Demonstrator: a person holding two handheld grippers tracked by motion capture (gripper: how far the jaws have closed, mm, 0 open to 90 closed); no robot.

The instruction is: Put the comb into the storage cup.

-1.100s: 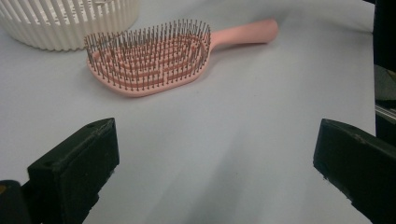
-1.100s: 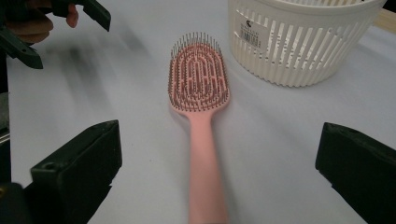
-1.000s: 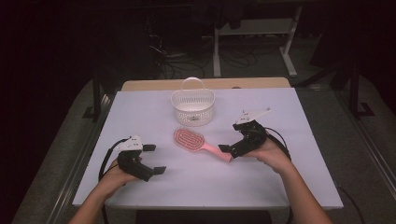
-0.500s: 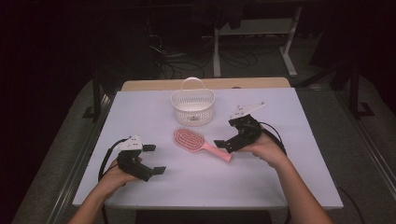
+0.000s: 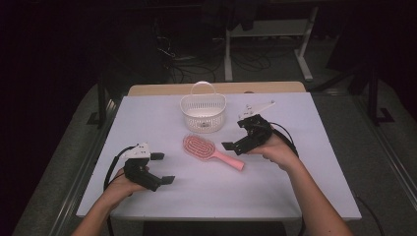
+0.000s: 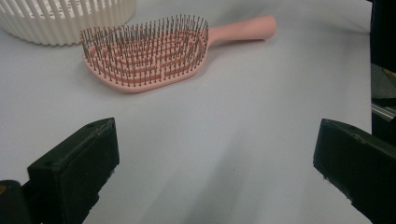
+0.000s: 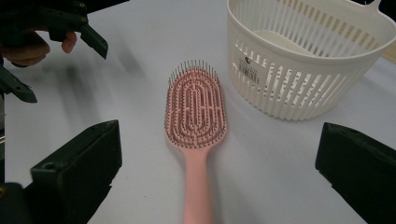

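Left gripper (image 5: pixel 160 168) low on the worktop (image 5: pixel 314 196) at about 7 o'clock, jaws spread wide, nothing between them, resting near the front-left. Pink paddle hairbrush (image 5: pixel 206 150) lies flat mid-worktop, bristles up, well apart from the left gripper at its 1 o'clock. Brush long axis runs diagonal: head toward 10 o'clock, handle tip toward 4 o'clock. White slatted basket (image 5: pixel 203 112) with loop handle sits just behind the brush head at 12 o'clock, near but not touching. Right gripper (image 5: pixel 236 143) hovers just beside the handle end, jaws spread, empty. In the right gripper view the hairbrush (image 7: pixel 196 121) sits dead centre between the jaws, handle pointing back toward the camera, basket (image 7: pixel 303 60) at 1 o'clock. Right hand clearly nearer; likely next move is straight down onto the handle, jaws straddling it crosswise.
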